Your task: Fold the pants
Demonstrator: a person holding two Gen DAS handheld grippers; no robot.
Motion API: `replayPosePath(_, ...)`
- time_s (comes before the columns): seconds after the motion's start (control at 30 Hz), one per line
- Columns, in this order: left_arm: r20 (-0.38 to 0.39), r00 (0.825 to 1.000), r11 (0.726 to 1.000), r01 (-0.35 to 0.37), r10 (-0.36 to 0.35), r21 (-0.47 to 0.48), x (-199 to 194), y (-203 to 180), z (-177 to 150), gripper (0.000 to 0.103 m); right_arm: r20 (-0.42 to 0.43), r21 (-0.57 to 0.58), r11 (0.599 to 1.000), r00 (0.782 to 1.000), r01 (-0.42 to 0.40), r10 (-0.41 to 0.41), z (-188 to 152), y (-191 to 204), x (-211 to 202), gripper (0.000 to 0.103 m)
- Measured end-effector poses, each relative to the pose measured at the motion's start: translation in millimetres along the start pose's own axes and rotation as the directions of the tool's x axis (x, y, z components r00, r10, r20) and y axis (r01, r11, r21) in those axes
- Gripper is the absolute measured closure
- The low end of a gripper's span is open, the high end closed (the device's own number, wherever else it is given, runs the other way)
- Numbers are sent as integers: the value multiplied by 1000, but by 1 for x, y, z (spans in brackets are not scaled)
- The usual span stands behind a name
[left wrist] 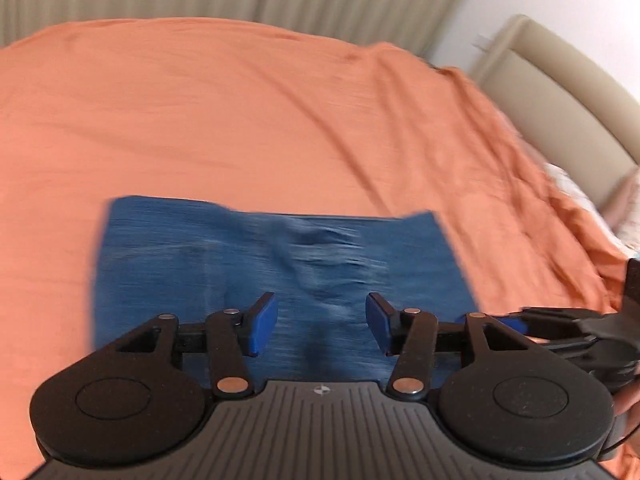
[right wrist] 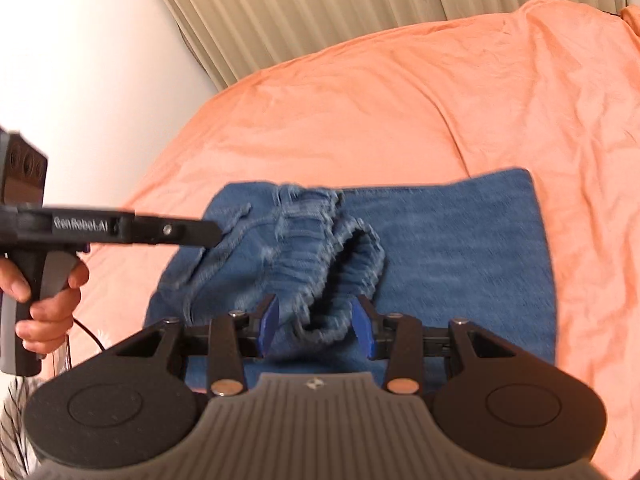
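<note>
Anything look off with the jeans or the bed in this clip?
Mostly tidy. The jeans lie folded on the orange sheet, but the elastic waistband is bunched and gaping on top, not flat. Both grippers, left and right, are open above them.

Left gripper [left wrist: 322, 324]: black linkage arms, silver pivot screws, blue finger pads [left wrist: 262, 326], grey ribbed base with small round emblem. Right gripper [right wrist: 316, 326]: same build. Side view shows white "GenRobot.AI" lettering, pistol handle, bare-skinned hand [right wrist: 42, 300], thin black cable

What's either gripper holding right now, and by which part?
Nothing. The left gripper and right gripper are both open above the folded jeans; no fabric sits between the fingers.
</note>
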State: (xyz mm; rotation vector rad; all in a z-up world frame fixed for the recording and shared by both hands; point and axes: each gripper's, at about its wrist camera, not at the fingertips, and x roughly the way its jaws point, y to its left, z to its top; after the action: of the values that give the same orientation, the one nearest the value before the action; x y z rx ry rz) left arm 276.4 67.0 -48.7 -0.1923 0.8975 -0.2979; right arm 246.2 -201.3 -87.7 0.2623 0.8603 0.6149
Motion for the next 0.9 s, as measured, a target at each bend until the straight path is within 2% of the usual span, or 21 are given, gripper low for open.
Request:
replayPosePath(0.07, 8, 1000, 999, -27, 27, -22, -4, 20, 1, 43, -2, 40, 999, 1000, -18, 18, 13, 0, 16, 63)
replayPosePath(0.17, 20, 998, 997, -65, 66, -48, -9, 45, 0, 43, -15, 131, 991, 999, -28, 30, 30, -7, 43, 54)
replayPosePath(0.37, 18, 993, 989, -118, 120, -89, -10, 85, -6, 43, -91, 283, 959, 996, 4, 22, 45, -22, 97, 53)
replayPosePath(0.4, 12, 993, 988, -120, 121, -97, -9, 91, -6, 43, -94, 294, 956, 995, 3, 25, 46, -22, 102, 54)
replayPosePath(0.43, 7, 992, 987, -123, 124, -104, -8, 96, -7, 43, -97, 300, 954, 995, 4, 26, 48, -20, 105, 59)
replayPosePath(0.5, 4, 992, 985, -129, 130, -113, -7, 102, -10, 43, -108, 276, 961, 994, 22, 8, 52, -11, 108, 70)
replayPosePath(0.57, 6, 992, 985, -127, 128, -121, -9, 104, -11, 43, -132, 206, 975, 990, 81, -54, 58, 4, 111, 78)
replayPosePath(0.6, 10, 992, 984, -125, 127, -125, -10, 105, -12, 43, -133, 163, 982, 988, 96, -75, 59, 12, 110, 90)
replayPosePath(0.63, 15, 992, 984, -121, 124, -128, -12, 105, -13, 43, -126, 114, 987, 987, 111, -96, 62, 22, 108, 94)
replayPosePath(0.77, 59, 990, 984, -119, 128, -129, -27, 102, -12, 43, -68, -53, 991, 990, 124, -127, 78, 62, 83, 97)
replayPosePath(0.9, 114, 984, 983, -118, 134, -139, -45, 100, -7, 43, 18, -109, 991, 997, 79, -77, 113, 96, 36, 98)
